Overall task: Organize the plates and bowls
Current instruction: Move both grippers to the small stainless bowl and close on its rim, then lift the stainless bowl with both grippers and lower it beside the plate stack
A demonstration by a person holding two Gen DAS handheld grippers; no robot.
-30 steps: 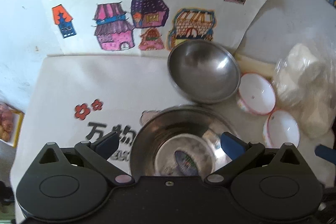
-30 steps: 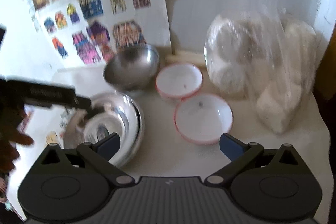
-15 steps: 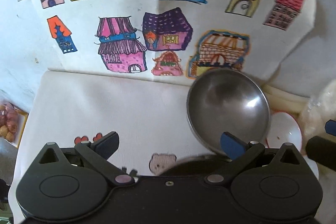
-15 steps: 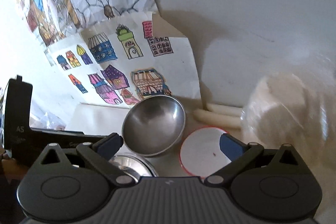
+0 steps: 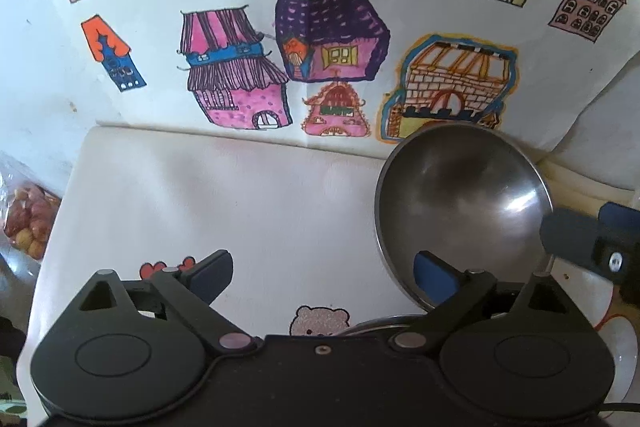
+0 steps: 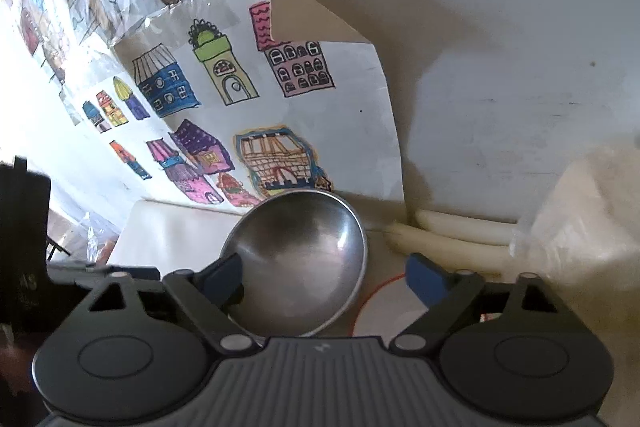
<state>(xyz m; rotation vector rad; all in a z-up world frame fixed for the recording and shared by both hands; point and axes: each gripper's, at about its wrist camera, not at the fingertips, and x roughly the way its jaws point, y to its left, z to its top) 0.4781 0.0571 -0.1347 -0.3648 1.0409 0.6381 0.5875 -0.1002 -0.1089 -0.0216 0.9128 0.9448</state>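
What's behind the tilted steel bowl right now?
Behind the steel bowl hangs the sheet of house drawings on the wall; pale candles lie alongside. The bowl hides the sheet's lower edge.

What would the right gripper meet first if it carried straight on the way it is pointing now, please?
Most likely the steel bowl: it fills most of the gap ahead of the right gripper, whose jaws are closing with nothing gripped. Depth is unclear, so it might pass just over the rim.

The right tongs (image 6: 324,279) hide most of what seems a red-rimmed plate (image 6: 384,303).
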